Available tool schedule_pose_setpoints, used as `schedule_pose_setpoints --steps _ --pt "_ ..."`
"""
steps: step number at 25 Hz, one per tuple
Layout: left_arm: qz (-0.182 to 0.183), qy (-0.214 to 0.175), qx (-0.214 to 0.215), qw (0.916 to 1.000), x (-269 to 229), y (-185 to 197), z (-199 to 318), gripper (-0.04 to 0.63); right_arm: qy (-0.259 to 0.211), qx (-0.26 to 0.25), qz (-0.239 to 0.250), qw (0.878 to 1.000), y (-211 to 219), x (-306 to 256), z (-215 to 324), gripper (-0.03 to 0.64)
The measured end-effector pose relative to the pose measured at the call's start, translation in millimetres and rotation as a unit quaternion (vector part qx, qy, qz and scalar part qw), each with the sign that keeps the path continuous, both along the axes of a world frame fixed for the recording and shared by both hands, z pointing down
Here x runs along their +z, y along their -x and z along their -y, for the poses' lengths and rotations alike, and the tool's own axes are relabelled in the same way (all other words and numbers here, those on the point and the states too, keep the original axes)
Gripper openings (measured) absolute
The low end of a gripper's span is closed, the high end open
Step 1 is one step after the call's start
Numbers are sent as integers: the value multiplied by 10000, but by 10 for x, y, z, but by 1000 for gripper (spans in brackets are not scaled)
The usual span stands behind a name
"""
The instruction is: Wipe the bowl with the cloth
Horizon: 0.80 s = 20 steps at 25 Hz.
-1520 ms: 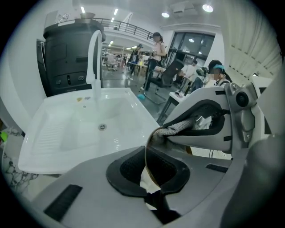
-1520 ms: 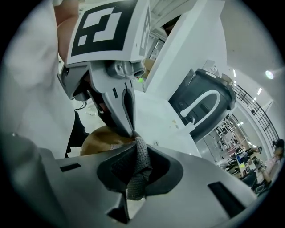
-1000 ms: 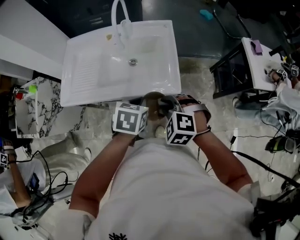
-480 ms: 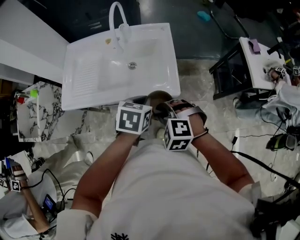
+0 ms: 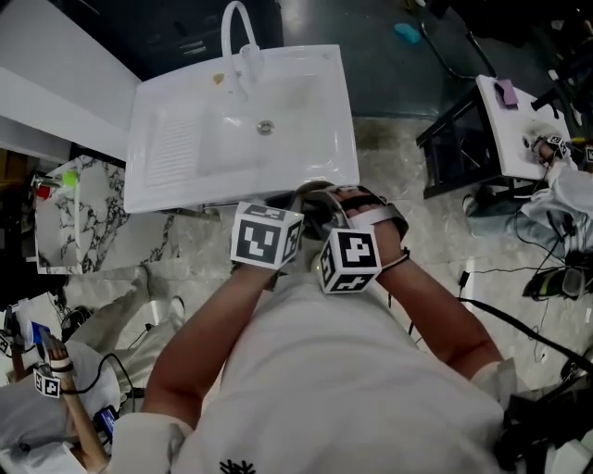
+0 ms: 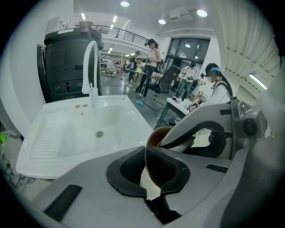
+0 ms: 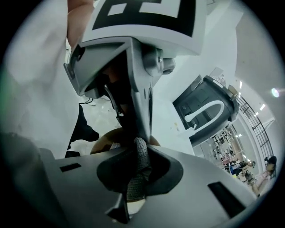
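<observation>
A brown bowl (image 5: 309, 193) is held up in front of my chest, just off the front edge of the white sink (image 5: 185, 176). My left gripper (image 5: 293, 220) is shut on the bowl's rim (image 6: 152, 139), which stands edge-on between the pads (image 6: 129, 169). My right gripper (image 5: 321, 220) is shut on a grey knitted cloth (image 7: 141, 156), pinched between its pads. The cloth (image 6: 183, 144) lies against the bowl (image 7: 105, 140) from the right side. Both grippers nearly touch; the left gripper (image 7: 133, 84) fills the right gripper view.
A curved white faucet (image 5: 233, 28) stands at the sink's back. A marble counter (image 5: 65, 218) is at the left. A white table (image 5: 519, 120) with small items stands at the right, cables (image 5: 500, 315) run over the floor, and a person's arm (image 5: 65, 398) shows at bottom left.
The right gripper has shifted slightly left and toward me and turned a little against the bowl. The left gripper keeps its hold on the rim. The person at bottom left has moved.
</observation>
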<state>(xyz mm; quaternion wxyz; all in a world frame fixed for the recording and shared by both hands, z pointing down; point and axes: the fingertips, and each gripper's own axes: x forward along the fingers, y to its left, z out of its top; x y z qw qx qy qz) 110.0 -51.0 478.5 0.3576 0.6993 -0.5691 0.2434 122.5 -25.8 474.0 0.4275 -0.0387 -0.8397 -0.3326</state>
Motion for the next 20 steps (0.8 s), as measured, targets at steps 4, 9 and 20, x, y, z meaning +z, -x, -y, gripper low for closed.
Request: schedule_pose_setpoints --steps 4,9,20 --pt "-3 26 -29 10000 6 -44 -30 20 -115 156 -37 9998 -93 -15 105 37" --pt "36 -3 -79 10000 52 39 -39 21 -141 218 -258 9993 -133 88 145 37" --pt "55 -29 -354 9994 55 270 -43 20 570 -335 -583 9961 -39 253 -209 37"
